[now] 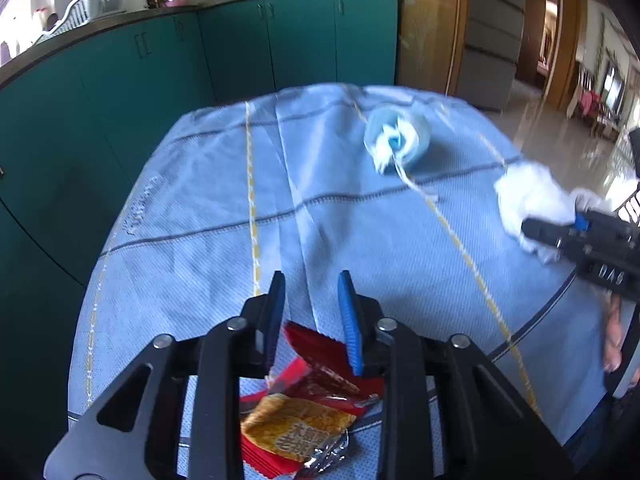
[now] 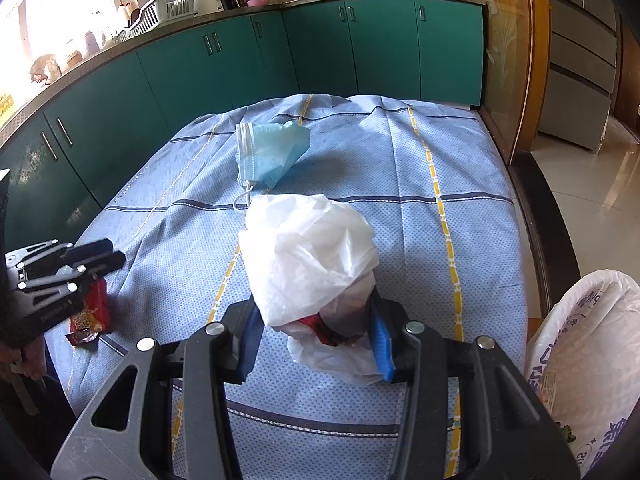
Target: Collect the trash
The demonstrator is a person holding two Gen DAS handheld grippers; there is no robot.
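A red and yellow snack wrapper (image 1: 296, 428) lies at the near edge of the blue tablecloth (image 1: 200, 220). My left gripper (image 1: 311, 284) is shut on its red upper end, blue pads on either side. The right wrist view shows this gripper (image 2: 116, 254) at the left with the wrapper (image 2: 90, 316) under it. My right gripper (image 2: 314, 300) is shut on a crumpled white plastic bag (image 2: 312, 248) with something red and dark inside. The bag (image 1: 528, 196) and right gripper (image 1: 532, 228) also appear at the right of the left wrist view. A blue face mask (image 2: 272, 152) lies further back.
A bin lined with a printed white bag (image 2: 588, 352) stands off the table's right side. Green kitchen cabinets (image 2: 240, 60) curve round the far and left sides, with pots and a dish rack on top. A person's hand (image 1: 612, 344) holds the right gripper.
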